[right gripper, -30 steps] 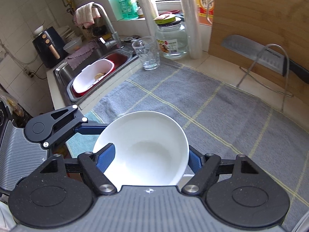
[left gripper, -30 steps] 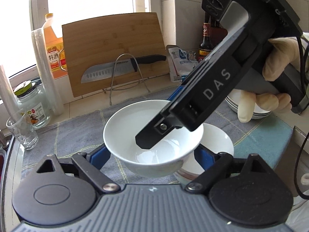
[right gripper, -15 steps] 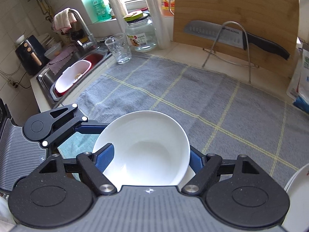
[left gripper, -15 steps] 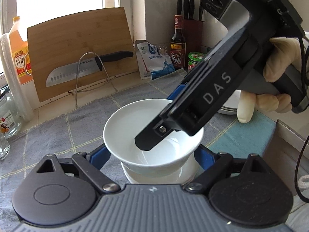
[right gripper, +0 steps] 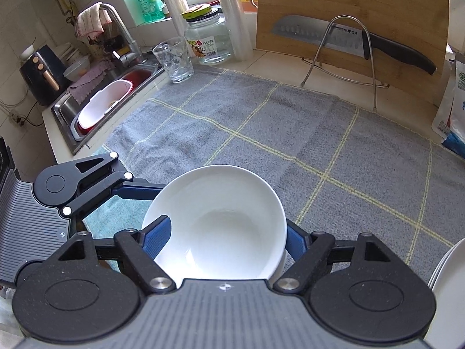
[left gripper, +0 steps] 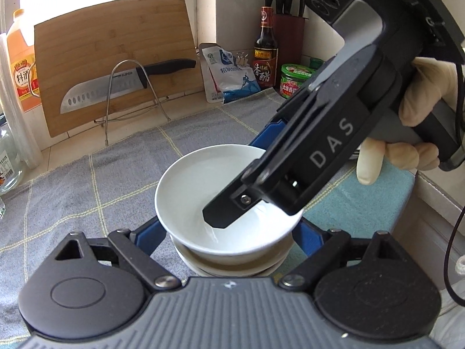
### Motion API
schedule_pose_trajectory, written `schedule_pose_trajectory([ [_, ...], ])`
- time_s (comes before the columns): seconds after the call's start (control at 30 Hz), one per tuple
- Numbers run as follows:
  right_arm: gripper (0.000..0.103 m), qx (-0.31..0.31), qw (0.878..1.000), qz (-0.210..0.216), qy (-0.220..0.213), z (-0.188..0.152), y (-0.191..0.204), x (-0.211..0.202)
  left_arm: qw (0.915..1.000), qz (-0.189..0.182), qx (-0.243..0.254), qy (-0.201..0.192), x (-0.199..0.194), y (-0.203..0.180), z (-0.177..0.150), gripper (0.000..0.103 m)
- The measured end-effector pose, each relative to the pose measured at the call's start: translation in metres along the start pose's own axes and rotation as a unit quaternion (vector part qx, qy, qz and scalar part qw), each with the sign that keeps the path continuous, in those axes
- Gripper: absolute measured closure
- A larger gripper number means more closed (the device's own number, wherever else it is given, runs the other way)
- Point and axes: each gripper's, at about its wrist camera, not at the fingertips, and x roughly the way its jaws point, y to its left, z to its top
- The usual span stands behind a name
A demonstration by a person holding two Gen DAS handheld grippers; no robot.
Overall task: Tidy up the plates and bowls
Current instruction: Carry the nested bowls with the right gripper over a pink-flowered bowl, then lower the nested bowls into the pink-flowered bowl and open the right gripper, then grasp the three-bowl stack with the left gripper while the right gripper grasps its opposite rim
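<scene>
A white bowl (left gripper: pixel 197 186) sits low on a second bowl (left gripper: pixel 232 264) on the grey checked cloth (left gripper: pixel 87 192). My left gripper (left gripper: pixel 228 235) has its blue fingers against the bowl's two sides. My right gripper (right gripper: pixel 223 238) is shut on the bowl's rim, one finger inside the bowl and one outside; the bowl also shows in the right wrist view (right gripper: pixel 221 218). The right gripper's body (left gripper: pixel 334 151) reaches into the bowl from the right in the left wrist view. A stack of white plates (right gripper: pixel 449 288) shows at the right edge.
A bamboo cutting board (left gripper: pixel 116 55) with a knife (left gripper: pixel 125 84) on a wire stand leans at the back. Sauce bottle (left gripper: pixel 265 52), jar (left gripper: pixel 295 81) and bag (left gripper: pixel 229 78) stand back right. A glass (right gripper: pixel 173 59), jar (right gripper: pixel 209 40) and sink (right gripper: pixel 116 99) lie left.
Both grippers have carried the white bowl to the right and lowered it onto the second bowl. The background has shifted left in both views.
</scene>
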Motion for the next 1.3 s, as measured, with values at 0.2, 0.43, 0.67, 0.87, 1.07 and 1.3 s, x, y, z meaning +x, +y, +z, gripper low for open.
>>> schedule_pose_trajectory([
  [0.2,0.012,-0.015,1.0,-0.007,-0.001,-0.002,0.001,0.002,0.9999,-0.012,-0.006,0.004,0.002,0.002,-0.002,0.008],
  [0.43,0.0,-0.052,0.998,-0.016,-0.022,-0.007,0.008,-0.005,0.9999,-0.01,0.005,-0.003,-0.003,0.008,-0.008,0.005],
  [0.67,0.0,-0.103,0.993,-0.054,-0.037,-0.011,0.02,-0.019,0.9987,-0.002,0.044,-0.023,-0.015,0.014,-0.016,0.003],
  [0.87,0.0,-0.148,0.984,-0.087,-0.046,-0.019,0.031,-0.03,0.9968,-0.018,0.073,-0.027,-0.018,0.018,-0.021,0.002],
  [1.07,0.0,-0.173,0.978,-0.106,-0.039,-0.035,0.041,-0.036,0.9941,-0.029,0.104,0.001,-0.011,0.023,-0.026,0.001],
  [1.3,0.0,-0.171,0.979,-0.111,-0.008,-0.058,0.039,-0.019,0.9882,-0.08,0.128,0.028,0.007,0.038,-0.032,0.001],
])
